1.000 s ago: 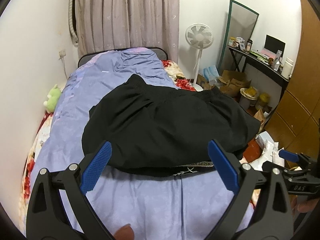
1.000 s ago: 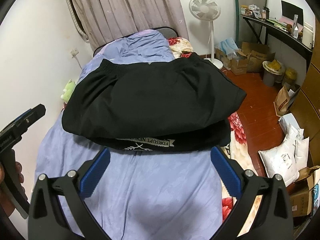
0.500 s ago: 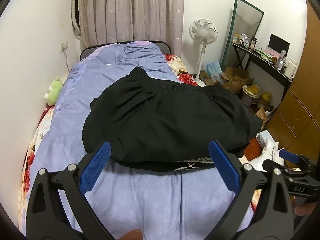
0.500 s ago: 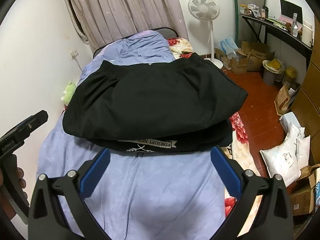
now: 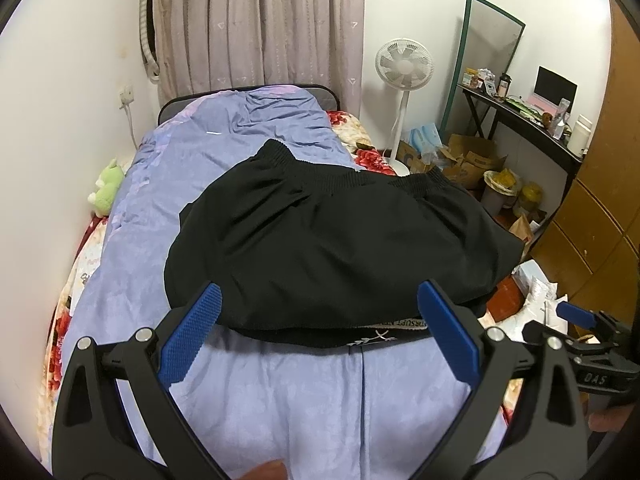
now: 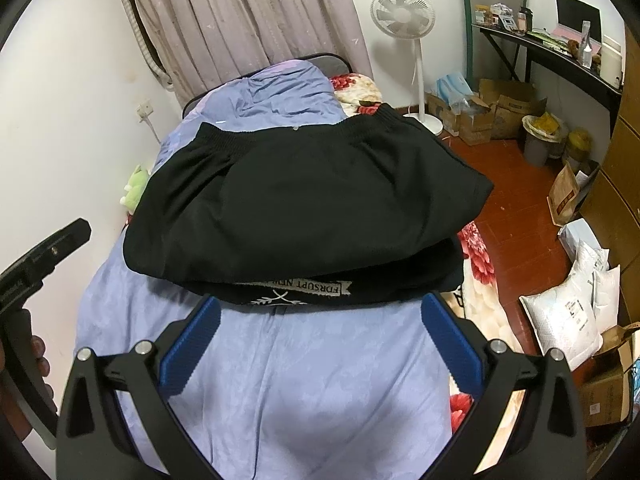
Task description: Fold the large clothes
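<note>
Left wrist view: left gripper (image 5: pixel 318 334), black frame, blue ribbed pads, jaws spread wide, nothing between them. It hangs above the near edge of the black garment (image 5: pixel 332 248), apart from the cloth.

Black garment: folded into a broad stack, lying across the lavender bedcover (image 5: pixel 280 400). Ribbed waistband (image 5: pixel 320 176) on the far side. A lower layer shows along the near edge, bearing a pale printed label strip (image 6: pixel 296 286) with a crossed-sprig mark beneath it. The stack's right end reaches the bed's edge, over the floral sheet (image 6: pixel 476 256).

Right wrist view: right gripper (image 6: pixel 320 336), same build, jaws likewise spread wide and empty, poised just short of the label strip, not touching it. The same gripper shows at the right edge of the left wrist view, side on.

Left gripper also shows at the left edge of the right wrist view, side on, with a person's fingers (image 6: pixel 38 356) around its handle.

Surroundings:
- green plush toy (image 5: pixel 106 192), against the wall beside the bedcover.
- curtain (image 5: pixel 260 24), behind the headboard.
- white pedestal fan (image 5: pixel 404 64), on the floor right of the bed.
- leaning mirror (image 5: pixel 490 40) with green frame.
- dark desk (image 5: pixel 532 120), cluttered.
- cardboard boxes (image 6: pixel 504 108), on the red floor.
- white sacks (image 6: pixel 572 312), near the wardrobe.
</note>
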### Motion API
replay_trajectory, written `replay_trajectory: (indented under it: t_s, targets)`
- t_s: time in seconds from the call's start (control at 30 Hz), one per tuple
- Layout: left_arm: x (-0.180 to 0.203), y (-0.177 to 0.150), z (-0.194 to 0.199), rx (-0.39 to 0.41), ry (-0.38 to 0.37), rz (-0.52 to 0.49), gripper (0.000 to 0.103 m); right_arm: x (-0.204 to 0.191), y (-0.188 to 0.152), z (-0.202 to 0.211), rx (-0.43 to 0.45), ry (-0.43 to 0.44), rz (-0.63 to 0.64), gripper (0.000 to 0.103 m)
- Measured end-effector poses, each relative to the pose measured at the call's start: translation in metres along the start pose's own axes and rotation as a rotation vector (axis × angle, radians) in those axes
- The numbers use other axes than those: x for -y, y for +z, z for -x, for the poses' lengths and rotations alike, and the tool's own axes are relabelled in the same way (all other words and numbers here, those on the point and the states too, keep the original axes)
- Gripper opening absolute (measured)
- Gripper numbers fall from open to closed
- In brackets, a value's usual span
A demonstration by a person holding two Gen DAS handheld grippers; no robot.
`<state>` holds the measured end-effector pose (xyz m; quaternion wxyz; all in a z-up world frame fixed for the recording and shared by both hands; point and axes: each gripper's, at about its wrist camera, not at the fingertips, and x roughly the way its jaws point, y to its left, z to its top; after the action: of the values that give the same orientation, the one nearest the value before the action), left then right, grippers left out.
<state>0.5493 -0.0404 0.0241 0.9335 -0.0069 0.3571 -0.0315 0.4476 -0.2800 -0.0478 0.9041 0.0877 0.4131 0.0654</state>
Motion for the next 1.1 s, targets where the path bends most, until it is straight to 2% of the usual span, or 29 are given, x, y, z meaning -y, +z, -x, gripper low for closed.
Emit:
replay_trajectory:
  t_s: [0.4,0.5,0.57,0.73,0.83,0.9,1.1]
  targets:
    - [0.004,0.003,0.001,-0.005,-0.008,-0.004,0.096,0.002,-0.001,0.001,-0.002,0.000,-0.010,0.098]
    - [0.003,0.002,-0.001,-0.014,-0.029,0.007,0.096,0.001,-0.001,0.001,0.001,0.002,-0.012,0.098]
    - [0.003,0.001,-0.001,-0.020,-0.072,0.015,0.096,0.002,-0.002,0.001,0.003,0.008,-0.015,0.098]
    - [0.003,-0.001,-0.004,-0.066,-0.076,0.037,0.096,0.004,-0.003,0.002,-0.003,0.003,-0.025,0.098]
    - [0.004,-0.003,-0.004,-0.066,-0.108,0.020,0.096,0.004,-0.004,0.001,-0.009,0.000,-0.021,0.098]
    - [0.007,-0.003,-0.002,-0.062,-0.107,-0.004,0.096,0.004,-0.005,0.001,-0.011,-0.003,-0.021,0.098]
    - [0.011,-0.001,-0.002,-0.058,-0.031,-0.021,0.096,0.004,-0.005,0.002,-0.009,-0.003,-0.023,0.098]
